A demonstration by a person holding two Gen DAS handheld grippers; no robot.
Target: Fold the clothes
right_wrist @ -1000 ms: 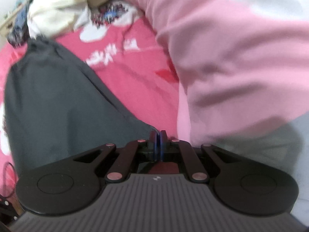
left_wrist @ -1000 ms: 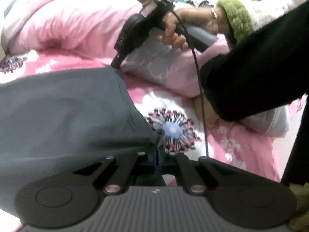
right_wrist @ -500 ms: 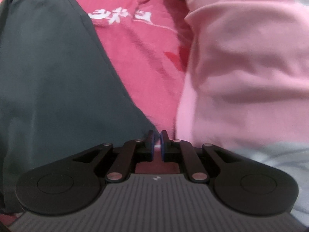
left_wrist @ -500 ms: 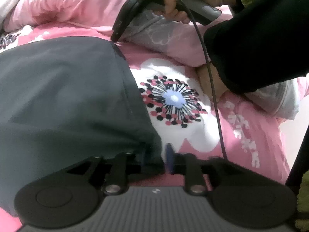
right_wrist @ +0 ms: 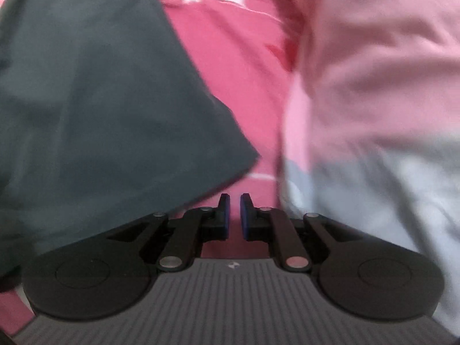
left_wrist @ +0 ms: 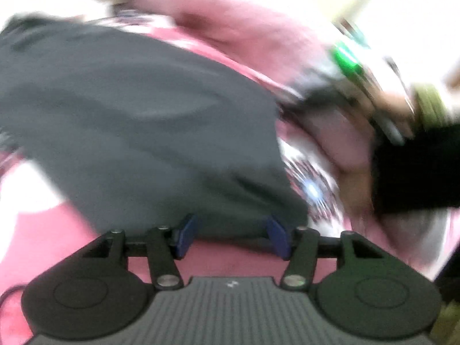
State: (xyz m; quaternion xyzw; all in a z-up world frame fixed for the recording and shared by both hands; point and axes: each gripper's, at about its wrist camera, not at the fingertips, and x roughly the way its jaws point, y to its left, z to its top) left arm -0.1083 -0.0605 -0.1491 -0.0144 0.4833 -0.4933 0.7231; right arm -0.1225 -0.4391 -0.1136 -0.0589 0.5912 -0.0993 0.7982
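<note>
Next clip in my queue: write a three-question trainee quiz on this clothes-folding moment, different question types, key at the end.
1. True or false: the dark grey garment lies spread on a pink floral bedsheet.
2. Multiple choice: the left gripper has its blue pads A) pressed on the garment, B) apart with nothing pinched, C) gripping a pillow.
3. Fill in: in the right wrist view, the right gripper has a narrow gap between its pads, and the cloth's corner lies just to the ____ of them.

Key: 1 true; 2 B; 3 left.
</note>
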